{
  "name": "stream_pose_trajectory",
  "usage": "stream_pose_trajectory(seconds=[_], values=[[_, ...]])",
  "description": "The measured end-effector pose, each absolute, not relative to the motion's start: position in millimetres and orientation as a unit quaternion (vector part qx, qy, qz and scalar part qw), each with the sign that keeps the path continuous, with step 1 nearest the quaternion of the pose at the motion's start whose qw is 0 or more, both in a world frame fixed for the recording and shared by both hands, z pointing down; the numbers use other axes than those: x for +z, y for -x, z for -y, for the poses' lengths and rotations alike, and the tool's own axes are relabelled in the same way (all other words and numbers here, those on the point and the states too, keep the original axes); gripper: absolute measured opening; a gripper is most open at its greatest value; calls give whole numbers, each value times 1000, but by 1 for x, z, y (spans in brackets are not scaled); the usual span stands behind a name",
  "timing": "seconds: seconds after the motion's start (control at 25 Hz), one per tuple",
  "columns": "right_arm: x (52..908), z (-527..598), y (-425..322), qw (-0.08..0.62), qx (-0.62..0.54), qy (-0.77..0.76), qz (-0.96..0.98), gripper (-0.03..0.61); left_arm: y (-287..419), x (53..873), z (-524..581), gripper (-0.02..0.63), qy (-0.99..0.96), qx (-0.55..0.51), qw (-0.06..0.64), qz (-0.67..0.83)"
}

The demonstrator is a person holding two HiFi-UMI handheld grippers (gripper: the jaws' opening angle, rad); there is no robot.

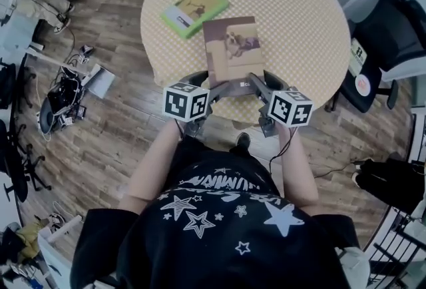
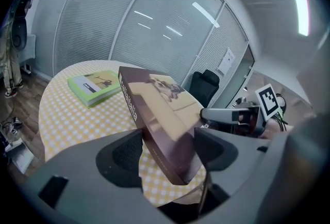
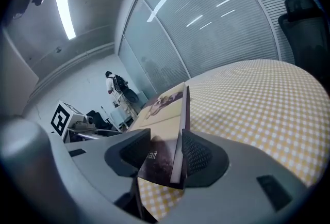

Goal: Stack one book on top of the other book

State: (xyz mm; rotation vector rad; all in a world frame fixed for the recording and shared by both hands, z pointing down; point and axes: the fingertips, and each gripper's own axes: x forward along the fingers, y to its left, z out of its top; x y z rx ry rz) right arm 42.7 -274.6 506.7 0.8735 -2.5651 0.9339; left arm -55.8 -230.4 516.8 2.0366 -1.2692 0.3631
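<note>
Left gripper [image 1: 208, 86] clenched on near-left corner of brown book [image 1: 233, 48], right gripper [image 1: 261, 86] clenched on near-right corner. Round checkered table [image 1: 313, 28] stretched ahead of both. Brown book's long axis ran straight away from jaws. Green book [image 1: 194, 9] lay flat farther ahead and left, apart from brown book, skewed to it, nearer left gripper. Carry judged forward-left.
</note>
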Motion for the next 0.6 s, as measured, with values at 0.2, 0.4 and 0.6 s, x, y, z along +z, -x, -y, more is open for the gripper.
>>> stream_pose_trajectory(seconds=[0.2, 0.4, 0.6], values=[[505, 263, 4, 130, 324, -328, 878, 198, 104, 516, 225, 318, -801, 148, 344, 466], [508, 261, 37, 115, 331, -355, 867, 198, 141, 518, 229, 318, -817, 157, 337, 442], [514, 255, 60, 106, 342, -382, 852, 198, 165, 523, 230, 318, -828, 168, 335, 417]])
